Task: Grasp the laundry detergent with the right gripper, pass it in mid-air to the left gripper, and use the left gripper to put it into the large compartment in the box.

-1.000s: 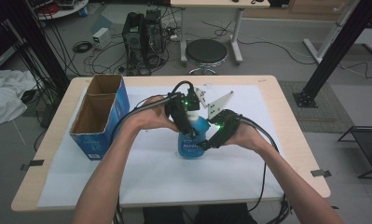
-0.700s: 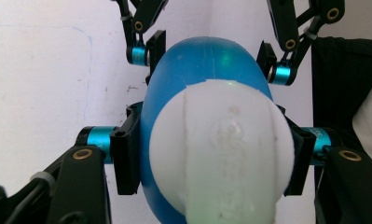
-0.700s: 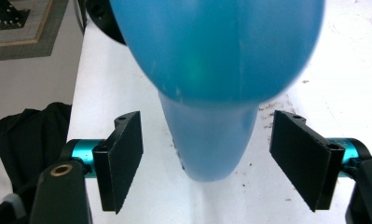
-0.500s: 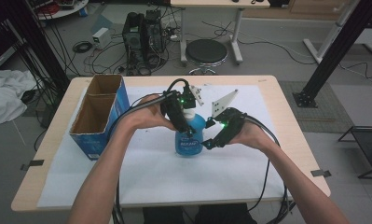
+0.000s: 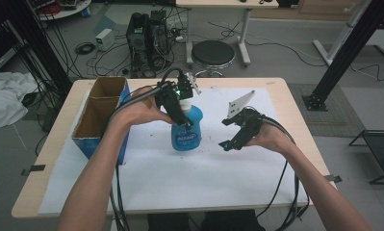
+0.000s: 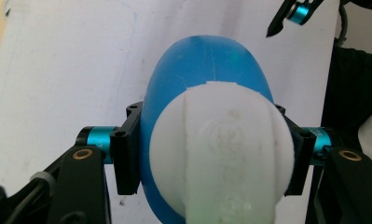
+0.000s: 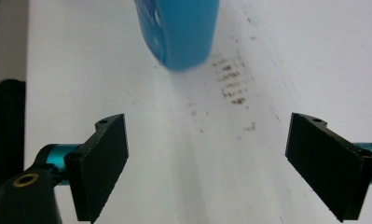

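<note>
A blue spray bottle (image 5: pixel 185 132) with a white head stands upright at the middle of the white sheet. My left gripper (image 5: pixel 181 107) comes in from the left and is shut on its top. In the left gripper view the pads press both sides of the white head (image 6: pixel 221 154) over the blue body (image 6: pixel 202 60). Whether the base touches the sheet I cannot tell. My right gripper (image 5: pixel 226 133) is a short way right of the bottle; its jaws have just been opening and have nothing between them. The right gripper (image 7: pixel 207 170) looks along the sheet at the bottle's base (image 7: pixel 179 32).
An open cardboard box with blue sides (image 5: pixel 100 115) stands at the table's left edge, close to my left forearm. The white sheet (image 5: pixel 180 187) covers most of the tabletop and has dark specks (image 7: pixel 232 79) near the bottle. A stool (image 5: pixel 212 52) stands beyond the far edge.
My right gripper has let go of the bottle's side, opened and drawn away to the right. The left gripper and the bottle have shifted slightly up and away.
</note>
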Tool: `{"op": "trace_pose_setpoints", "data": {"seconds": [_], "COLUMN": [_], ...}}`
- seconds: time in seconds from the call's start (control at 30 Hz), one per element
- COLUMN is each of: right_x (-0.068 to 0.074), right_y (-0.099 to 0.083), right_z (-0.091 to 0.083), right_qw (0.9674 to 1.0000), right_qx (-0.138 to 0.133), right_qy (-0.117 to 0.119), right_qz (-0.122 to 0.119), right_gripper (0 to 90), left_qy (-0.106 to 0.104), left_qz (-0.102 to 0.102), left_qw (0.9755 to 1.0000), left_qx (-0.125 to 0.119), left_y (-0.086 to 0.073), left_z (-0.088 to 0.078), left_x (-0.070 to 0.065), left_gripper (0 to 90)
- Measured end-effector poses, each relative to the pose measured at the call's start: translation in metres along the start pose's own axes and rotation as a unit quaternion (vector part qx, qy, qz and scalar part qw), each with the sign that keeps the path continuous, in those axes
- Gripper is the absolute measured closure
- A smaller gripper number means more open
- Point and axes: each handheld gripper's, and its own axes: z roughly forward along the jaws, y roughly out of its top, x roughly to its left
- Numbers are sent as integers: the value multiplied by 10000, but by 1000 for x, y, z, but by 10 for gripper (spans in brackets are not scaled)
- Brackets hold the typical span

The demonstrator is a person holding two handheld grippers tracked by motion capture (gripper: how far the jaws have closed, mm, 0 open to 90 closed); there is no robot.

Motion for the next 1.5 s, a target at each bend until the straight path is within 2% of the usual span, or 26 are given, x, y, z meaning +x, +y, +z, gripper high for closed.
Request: {"op": "trace_pose_setpoints", "data": {"seconds": [0.03,0.07,0.1,0.17,0.2,0.23,0.27,0.33,0.4,0.53,0.57,0.6,0.7,0.73,0.83,0.93,1.1,1.2,1.23,1.3,1.37,1.43,1.47,1.5], "right_x": [0,-3,-1,-2,-2,-2,-2,-3,-4,-7,-7,-9,-9,-10,-12,-11,-11,-11,-11,-10,-10,-10,-12,-11], "right_y": [-1,-2,-4,-6,-8,-9,-11,-14,-16,-21,-22,-23,-26,-26,-27,-26,-26,-26,-26,-26,-27,-27,-27,-27], "right_z": [-1,-1,-3,-4,-6,-5,-6,-6,-7,-11,-12,-13,-14,-15,-15,-15,-14,-14,-14,-14,-14,-14,-14,-14], "right_qw": [10000,9996,9996,9991,9986,9982,9977,9968,9961,9954,9952,9944,9928,9927,9926,9925,9920,9923,9922,9919,9918,9918,9922,9918], "right_qx": [24,-44,101,181,326,366,479,622,712,832,844,901,1018,1020,990,992,1017,1001,995,1019,1029,1039,1004,1030], "right_qy": [-79,-159,-216,-348,-394,-449,-448,-479,-499,-484,-498,-545,-629,-651,-704,-711,-748,-735,-752,-757,-753,-747,-738,-754], "right_qz": [-29,-227,-143,-146,-154,-153,-159,-165,-148,-28,30,-44,74,14,-37,-41,-10,-32,-20,-8,-25,-9,-98,-18], "right_gripper": [123,123,123,123,123,123,123,123,123,123,123,123,123,123,123,123,123,123,123,123,123,123,123,123], "left_qy": [14,60,67,112,128,153,179,220,258,400,474,500,582,609,698,810,966,1053,1075,1135,1166,1214,1248,1260], "left_qz": [-35,-90,-102,-190,-211,-308,-306,-537,-655,-684,-832,-853,-939,-1074,-1245,-1483,-2095,-2347,-2395,-2551,-2617,-2773,-2808,-2820], "left_qw": [10000,9999,9999,9997,9997,9994,9994,9983,9975,9967,9954,9950,9937,9923,9897,9856,9730,9663,9649,9602,9581,9531,9516,9511], "left_qx": [25,23,38,43,83,15,56,-48,-28,152,99,122,192,92,62,42,-57,-44,-13,-20,19,10,41,56], "left_y": [-1,-2,-3,-5,-6,-8,-9,-11,-14,-19,-20,-22,-29,-31,-39,-49,-68,-81,-86,-93,-102,-108,-112,-114], "left_z": [-3,-8,-11,-20,-25,-30,-36,-45,-57,-80,-86,-92,-114,-117,-135,-148,-163,-168,-170,-172,-176,-179,-181,-182], "left_x": [1,2,3,6,7,8,10,12,16,21,21,22,28,28,35,40,49,54,56,58,61,63,64,64], "left_gripper": [381,381,381,381,381,381,381,382,381,381,381,381,382,382,382,382,382,383,383,383,383,383,383,383]}}
